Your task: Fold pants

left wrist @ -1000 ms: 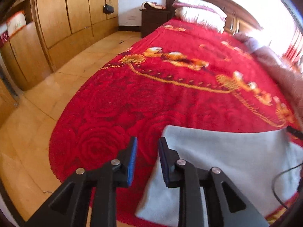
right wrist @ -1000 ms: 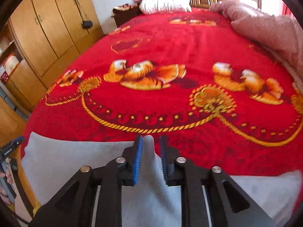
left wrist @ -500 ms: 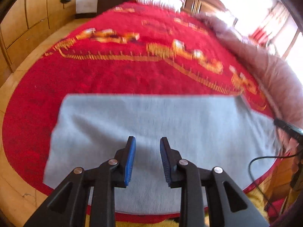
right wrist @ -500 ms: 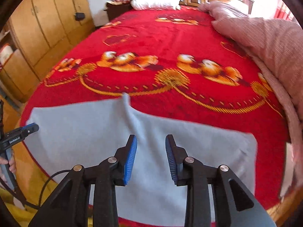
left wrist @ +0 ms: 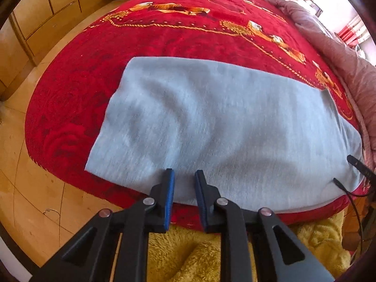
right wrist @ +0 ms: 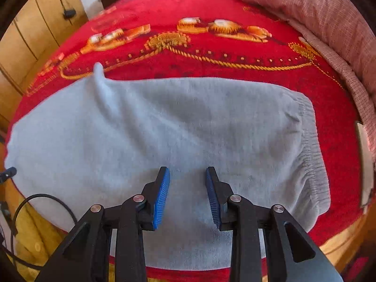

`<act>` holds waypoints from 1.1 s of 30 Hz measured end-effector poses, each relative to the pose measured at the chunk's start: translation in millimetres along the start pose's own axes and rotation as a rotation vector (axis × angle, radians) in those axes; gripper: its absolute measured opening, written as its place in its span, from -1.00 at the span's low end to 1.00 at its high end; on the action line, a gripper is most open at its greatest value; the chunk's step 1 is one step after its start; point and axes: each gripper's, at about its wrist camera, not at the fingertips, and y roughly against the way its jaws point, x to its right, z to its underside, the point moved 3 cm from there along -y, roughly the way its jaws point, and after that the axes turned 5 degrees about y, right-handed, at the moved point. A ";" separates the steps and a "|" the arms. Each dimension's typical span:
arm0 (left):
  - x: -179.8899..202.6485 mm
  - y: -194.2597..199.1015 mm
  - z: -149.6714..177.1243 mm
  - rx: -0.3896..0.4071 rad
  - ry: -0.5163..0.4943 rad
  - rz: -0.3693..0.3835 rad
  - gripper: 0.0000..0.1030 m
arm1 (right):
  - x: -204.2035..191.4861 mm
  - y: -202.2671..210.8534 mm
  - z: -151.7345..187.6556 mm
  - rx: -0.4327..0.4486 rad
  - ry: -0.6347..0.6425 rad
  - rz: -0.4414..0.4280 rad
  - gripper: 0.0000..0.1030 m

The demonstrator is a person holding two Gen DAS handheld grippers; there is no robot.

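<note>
Grey pants (left wrist: 223, 127) lie folded lengthwise across the near end of a red bed cover (left wrist: 164, 37). In the right wrist view the pants (right wrist: 164, 136) show an elastic waistband (right wrist: 310, 145) at the right and a small peak of cloth (right wrist: 99, 75) standing up at the far left edge. My left gripper (left wrist: 184, 176) is open and empty over the near edge of the pants. My right gripper (right wrist: 186, 176) is open and empty above the middle of the pants.
A pink blanket (right wrist: 317, 18) lies along the bed's right side. A yellow fuzzy cloth (left wrist: 211, 253) hangs below the bed's near edge. Wooden wardrobes (left wrist: 35, 18) and tiled floor (left wrist: 28, 188) are to the left. A black cable (right wrist: 35, 202) hangs at the lower left.
My right gripper let go of the pants and opened, leaving a peak of cloth. Both grippers pulled back toward the bed's near edge, so the whole pants now show.
</note>
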 end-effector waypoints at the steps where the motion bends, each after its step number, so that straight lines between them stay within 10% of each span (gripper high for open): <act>1: 0.3 3.1 0.8 0.004 0.001 0.002 -0.62 | 0.9 1.1 1.1 -0.002 0.003 -0.005 -0.36; 12: -3.3 35.8 -30.5 0.143 0.109 -0.019 -0.40 | -1.5 5.6 -36.2 0.055 0.052 -0.023 -0.34; 18: -21.1 -2.0 -29.7 0.081 0.139 -0.058 -0.40 | 10.6 -25.9 -51.1 0.051 -0.020 -0.022 -0.34; 33: -22.3 -8.5 -26.8 0.065 -0.038 -0.012 -0.39 | 36.8 -10.4 -48.7 0.057 -0.206 0.100 -0.19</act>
